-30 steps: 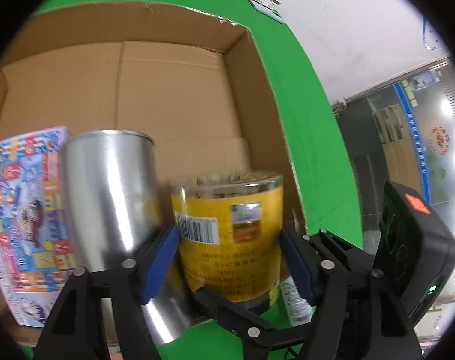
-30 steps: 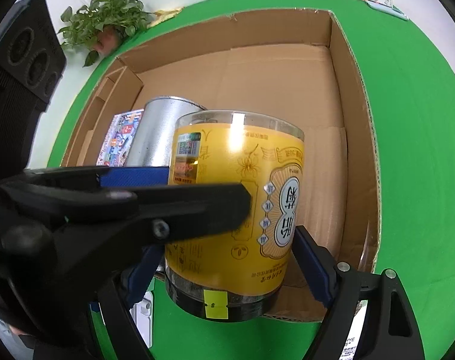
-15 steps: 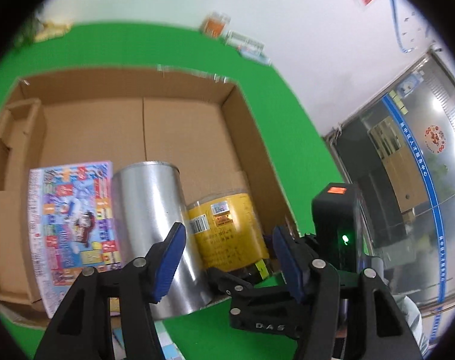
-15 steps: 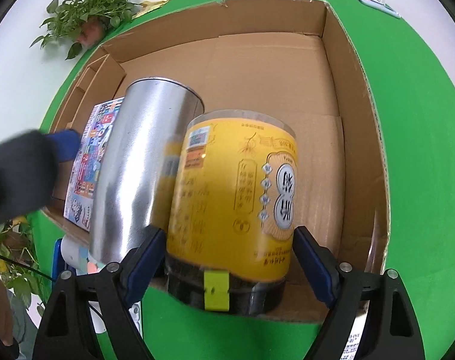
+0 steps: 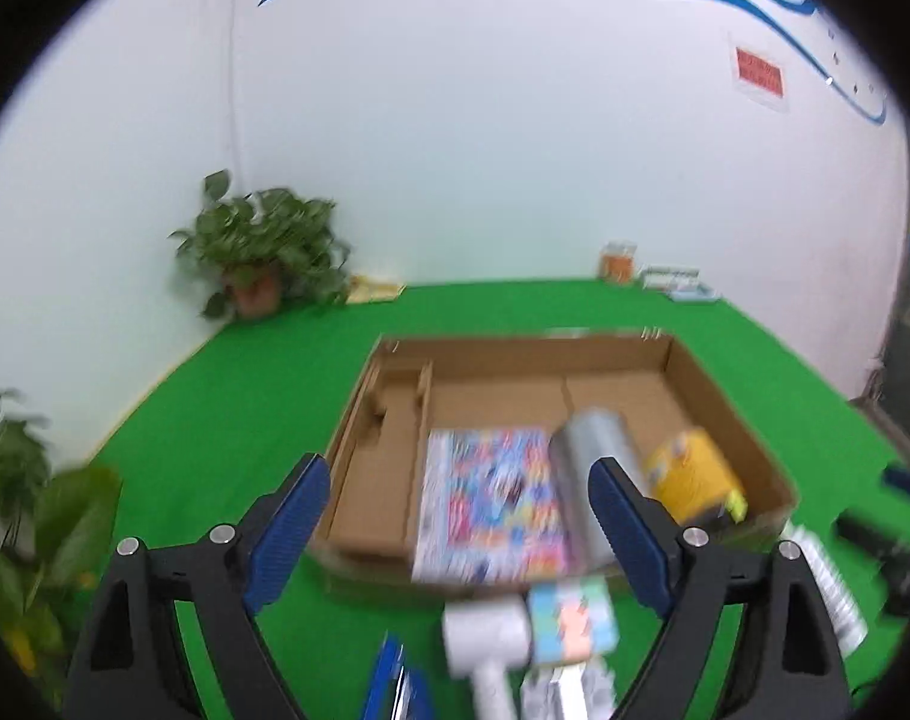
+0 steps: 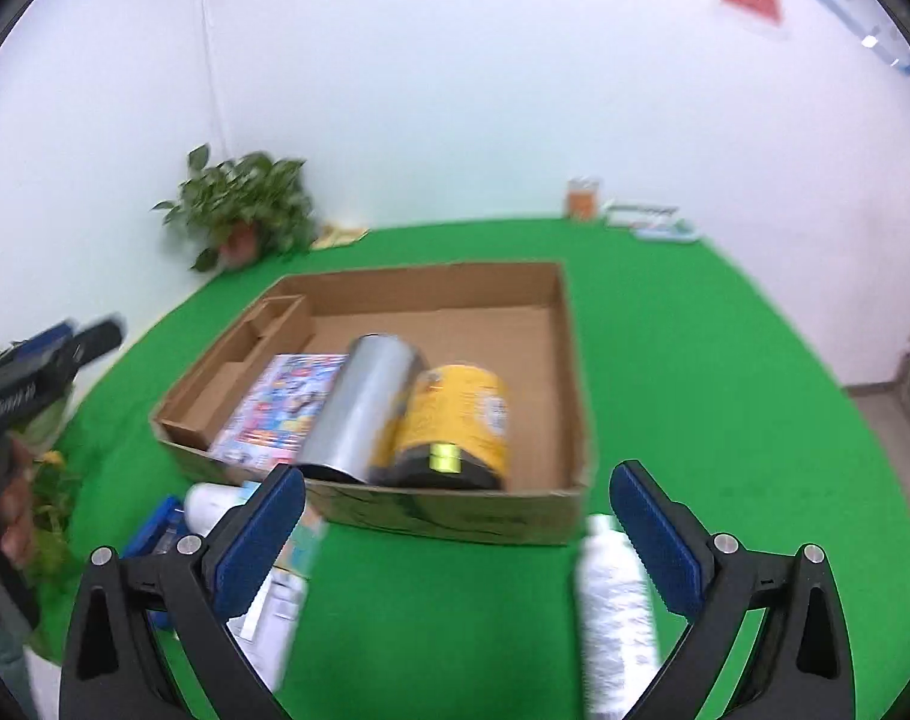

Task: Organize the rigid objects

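Observation:
A shallow cardboard box (image 6: pixel 566 336) (image 5: pixel 725 402) lies on the green mat. Inside it lie a colourful booklet (image 6: pixel 284 399) (image 5: pixel 491 492), a silver can (image 6: pixel 359 408) (image 5: pixel 587 450) and a yellow can (image 6: pixel 458 420) (image 5: pixel 695 474), both on their sides. My left gripper (image 5: pixel 461 534) is open and empty, held back above the box's near edge. My right gripper (image 6: pixel 455 540) is open and empty, in front of the box. A white bottle (image 6: pixel 614 600) lies on the mat by the right gripper.
Loose items lie in front of the box: a white object (image 5: pixel 491 648), a pastel card (image 5: pixel 569 618), a blue item (image 5: pixel 389 684). Potted plants (image 5: pixel 257 252) stand at the back left and at the left edge (image 5: pixel 17 510). Small boxes (image 5: pixel 671 282) sit by the far wall.
Both grippers have pulled back and up, away from the box. The right gripper has let go of the yellow can, which now lies in the box beside the silver can.

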Demonstrator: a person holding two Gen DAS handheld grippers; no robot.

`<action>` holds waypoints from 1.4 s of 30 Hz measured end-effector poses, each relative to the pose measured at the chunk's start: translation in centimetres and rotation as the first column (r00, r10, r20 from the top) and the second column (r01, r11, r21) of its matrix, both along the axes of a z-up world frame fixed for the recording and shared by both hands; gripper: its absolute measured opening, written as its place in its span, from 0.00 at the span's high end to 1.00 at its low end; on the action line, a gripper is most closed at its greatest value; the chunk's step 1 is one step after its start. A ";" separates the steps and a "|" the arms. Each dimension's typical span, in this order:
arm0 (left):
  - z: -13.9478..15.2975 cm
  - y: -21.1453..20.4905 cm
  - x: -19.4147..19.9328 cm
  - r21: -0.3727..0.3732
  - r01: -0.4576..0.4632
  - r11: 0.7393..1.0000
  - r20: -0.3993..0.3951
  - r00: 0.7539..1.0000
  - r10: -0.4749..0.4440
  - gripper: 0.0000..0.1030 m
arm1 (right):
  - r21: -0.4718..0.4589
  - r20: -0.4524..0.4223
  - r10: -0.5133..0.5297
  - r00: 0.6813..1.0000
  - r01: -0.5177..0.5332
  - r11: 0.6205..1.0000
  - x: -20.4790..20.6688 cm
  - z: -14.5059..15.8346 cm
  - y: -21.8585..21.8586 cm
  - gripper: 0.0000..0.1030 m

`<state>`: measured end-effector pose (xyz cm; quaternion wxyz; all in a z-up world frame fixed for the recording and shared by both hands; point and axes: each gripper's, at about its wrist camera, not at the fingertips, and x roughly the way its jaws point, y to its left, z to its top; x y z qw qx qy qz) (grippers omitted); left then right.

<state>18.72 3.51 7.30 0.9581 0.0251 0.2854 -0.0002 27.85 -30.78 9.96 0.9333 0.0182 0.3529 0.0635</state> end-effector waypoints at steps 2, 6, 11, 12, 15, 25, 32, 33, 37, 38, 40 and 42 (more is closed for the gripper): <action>-2.8 -0.1 -1.3 -0.060 0.069 0.996 -0.113 0.991 -0.075 0.15 | -0.010 -0.022 -0.036 0.999 0.036 0.999 -1.4 -1.3 -1.6 0.01; -7.4 -0.6 -3.3 -0.169 0.111 0.979 -0.270 0.950 -0.155 0.15 | 0.046 -0.231 -0.171 0.958 0.186 0.981 -2.1 -6.0 -8.3 0.01; -8.9 -2.8 -4.4 -0.209 0.166 0.964 -0.312 0.923 -0.226 0.15 | 0.081 -0.452 -0.136 0.882 0.192 0.978 -1.6 -11.0 -11.0 0.32; -8.8 -3.5 -4.6 -0.226 0.174 0.959 -0.313 0.919 -0.240 0.15 | 0.074 -0.463 -0.125 0.878 0.178 0.981 -1.5 -11.5 -10.8 0.47; -8.8 -4.2 -5.2 -0.263 0.188 0.946 -0.332 0.903 -0.272 0.15 | 0.009 -0.456 -0.121 0.882 0.141 0.990 -2.3 -12.2 -9.6 0.59; -10.4 -7.8 -4.2 -0.432 0.276 0.859 -0.417 0.783 -0.462 0.15 | -0.194 -0.426 0.003 0.905 -0.094 0.976 -8.1 -10.5 -3.1 0.44; -12.7 -11.1 -1.8 -0.482 0.276 0.831 -0.513 0.680 -0.524 0.15 | -0.007 -0.389 0.058 0.919 -0.066 0.998 -8.8 -8.3 -2.6 0.19; -13.0 -11.3 -1.4 -0.499 0.274 0.822 -0.518 0.666 -0.537 0.15 | 0.028 -0.404 0.066 0.913 -0.060 0.998 -8.4 -8.6 -2.3 0.19; -15.0 -12.3 0.2 -0.559 0.227 0.797 -0.567 0.597 -0.568 0.17 | 0.124 -0.458 0.130 0.879 -0.082 0.989 -7.0 -10.0 -1.3 0.26; -15.5 -12.5 0.4 -0.549 0.216 0.807 -0.592 0.582 -0.558 0.25 | 0.138 -0.467 0.140 0.873 -0.085 0.987 -6.9 -10.5 -0.1 0.28; -16.0 -12.4 0.7 -0.553 0.195 0.810 -0.608 0.571 -0.552 0.31 | 0.157 -0.484 0.163 0.860 -0.098 0.983 -6.6 -11.0 0.9 0.38; -15.9 -12.4 0.7 -0.543 0.193 0.817 -0.626 0.555 -0.547 0.49 | 0.171 -0.495 0.194 0.847 -0.124 0.977 -6.5 -11.3 2.0 0.46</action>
